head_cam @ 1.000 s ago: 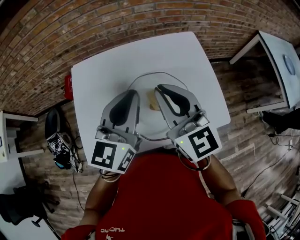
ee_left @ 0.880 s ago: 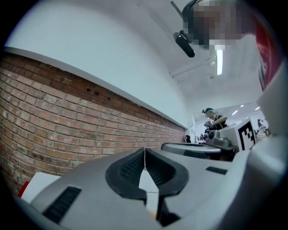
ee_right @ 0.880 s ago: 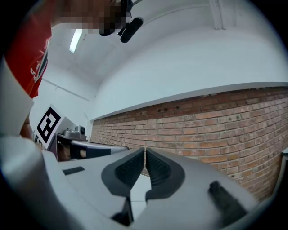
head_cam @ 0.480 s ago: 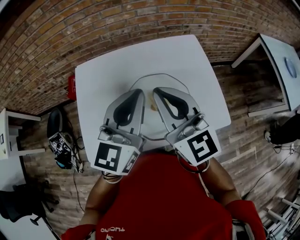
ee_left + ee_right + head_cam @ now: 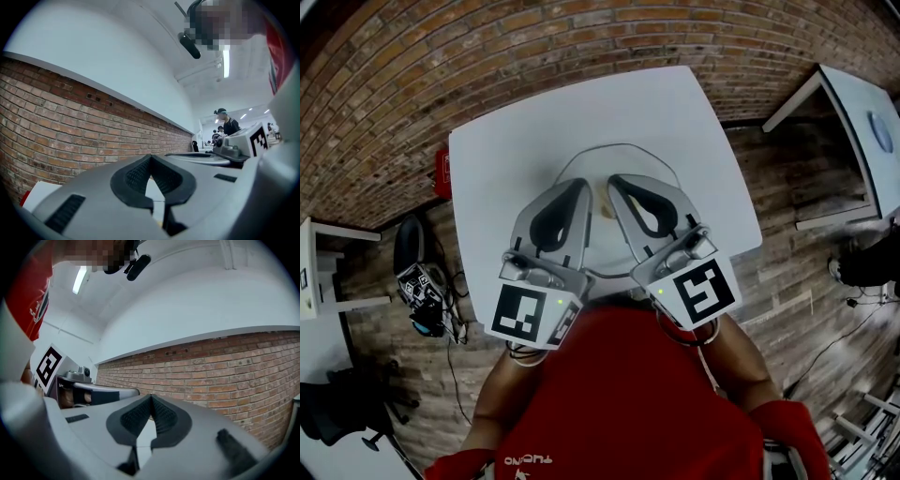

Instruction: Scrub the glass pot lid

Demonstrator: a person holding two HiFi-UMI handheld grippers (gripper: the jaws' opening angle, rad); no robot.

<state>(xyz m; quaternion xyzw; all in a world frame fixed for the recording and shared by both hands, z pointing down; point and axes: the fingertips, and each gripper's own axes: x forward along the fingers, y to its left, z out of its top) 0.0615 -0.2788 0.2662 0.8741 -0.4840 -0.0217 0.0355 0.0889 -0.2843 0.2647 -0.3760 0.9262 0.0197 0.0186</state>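
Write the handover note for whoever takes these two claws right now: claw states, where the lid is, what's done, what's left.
Left claw: shut, empty, level above the lid.
Right claw: shut, empty, alongside it.
Glass pot lid: flat on the white table, beneath both claws.
Small tan piece: inside the lid's outline, between the claw tips; sponge or knob, cannot tell.
Done: nothing gripped.
Left: probably steady the lid, take a scrubber, scrub.

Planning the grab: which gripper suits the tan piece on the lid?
Right, narrowly: both hang shut over the lid, but the tan piece lies closer beside the right gripper than the left gripper.
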